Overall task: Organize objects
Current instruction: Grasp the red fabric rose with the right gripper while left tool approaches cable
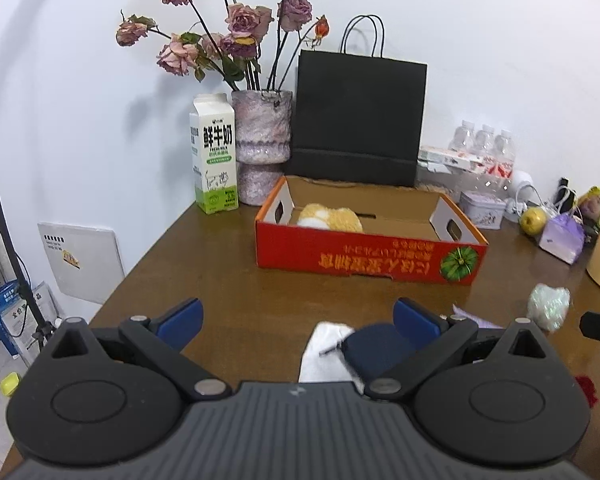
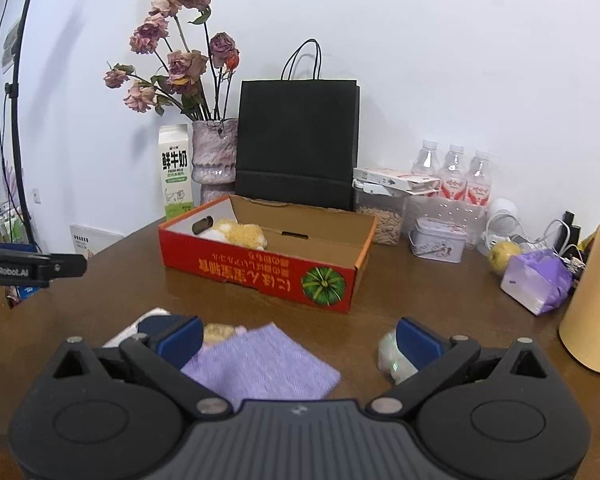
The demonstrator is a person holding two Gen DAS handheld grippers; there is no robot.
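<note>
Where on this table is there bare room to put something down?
Bare wood lies left of the red box, toward the milk carton, and between the box and the purple cloth. The right side is crowded: tin, pear, water bottles.

Bare brown wooden tabletop lies between the near clutter and the open red cardboard box, whose right half stands unfilled beside a yellow plush toy. A tall black paper bag, a pink ceramic vase and a white milk carton wall off the back. A flat purple cloth and a white-and-navy sock crowd the near edge.
</note>
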